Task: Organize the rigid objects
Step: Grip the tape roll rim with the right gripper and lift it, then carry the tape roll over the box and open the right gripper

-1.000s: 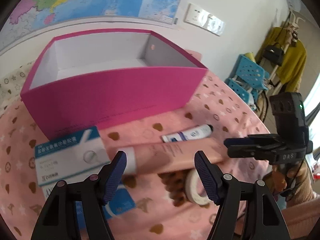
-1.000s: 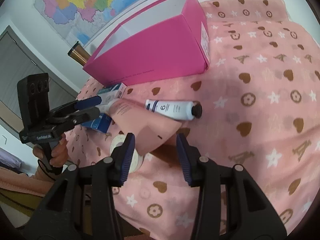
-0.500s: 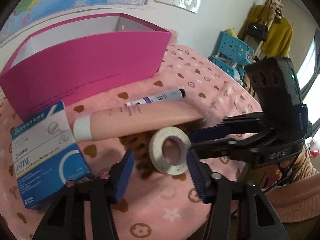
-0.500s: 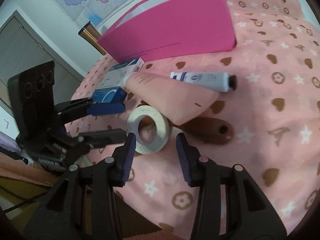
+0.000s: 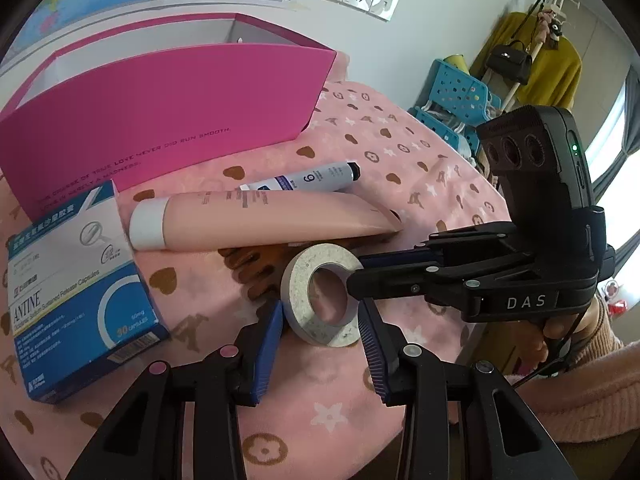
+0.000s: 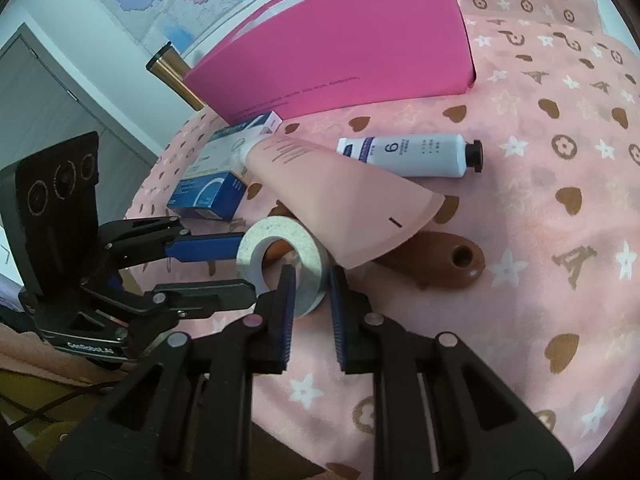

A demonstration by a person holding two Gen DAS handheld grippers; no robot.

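Both of your grippers have come down to the tape roll (image 5: 320,300) on the bench: your right gripper (image 6: 312,280) pinches its rim, one finger through the hole, to lift it, while your left gripper (image 5: 320,332) sits partly open around it, steadying.

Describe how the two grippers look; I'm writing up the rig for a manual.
Both grippers are black linkage frames with silver rivets and ribbed blue finger pads. The right gripper bears white "DAS" lettering, a three-lens black module with a green light, and a black cable. The left gripper carries a similar module. The person's sleeve is pink.
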